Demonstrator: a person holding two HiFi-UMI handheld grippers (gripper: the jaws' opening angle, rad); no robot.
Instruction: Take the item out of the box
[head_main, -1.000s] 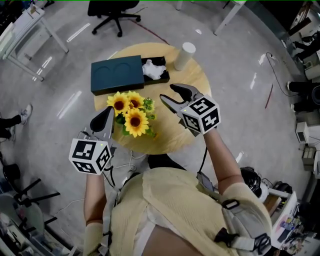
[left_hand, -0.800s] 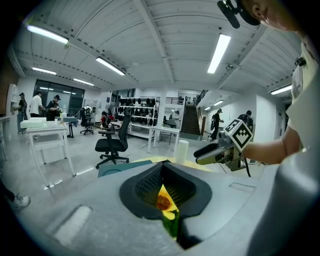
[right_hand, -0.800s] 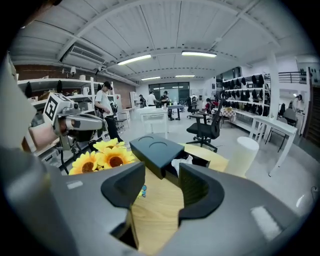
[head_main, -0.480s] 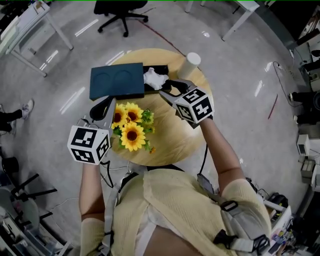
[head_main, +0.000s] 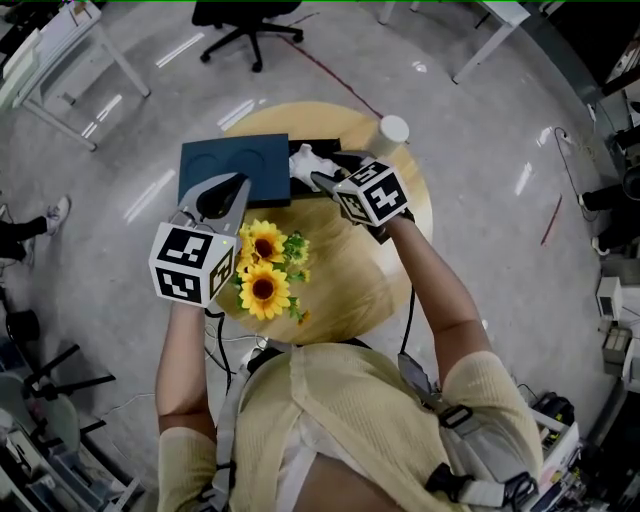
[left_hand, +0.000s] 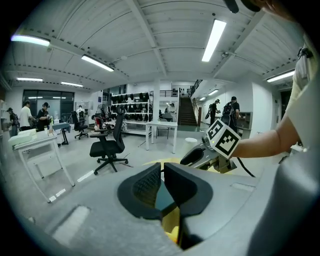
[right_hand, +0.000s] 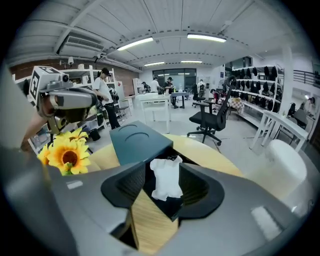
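A dark teal box (head_main: 233, 168) lies at the far side of the round wooden table (head_main: 360, 270). Its lid is slid left, baring a black tray end that holds a crumpled white item (head_main: 308, 160). My right gripper (head_main: 324, 171) hovers open just in front of that item. In the right gripper view the white item (right_hand: 166, 180) sits framed between the spread jaws of the right gripper (right_hand: 163, 170), untouched. My left gripper (head_main: 226, 187) is raised over the box's near edge, above the sunflowers. The left gripper (left_hand: 161, 167) shows only a narrow gap, with nothing in it.
A bunch of sunflowers (head_main: 262, 265) lies on the table's near left. A white cup (head_main: 390, 130) stands at the far right edge. An office chair (head_main: 245, 20) and white desks stand on the floor beyond, with people farther back.
Both grippers have moved forward over the table. The right one went from mid-table to the open end of the box; the left one rose past the sunflowers toward the lid.
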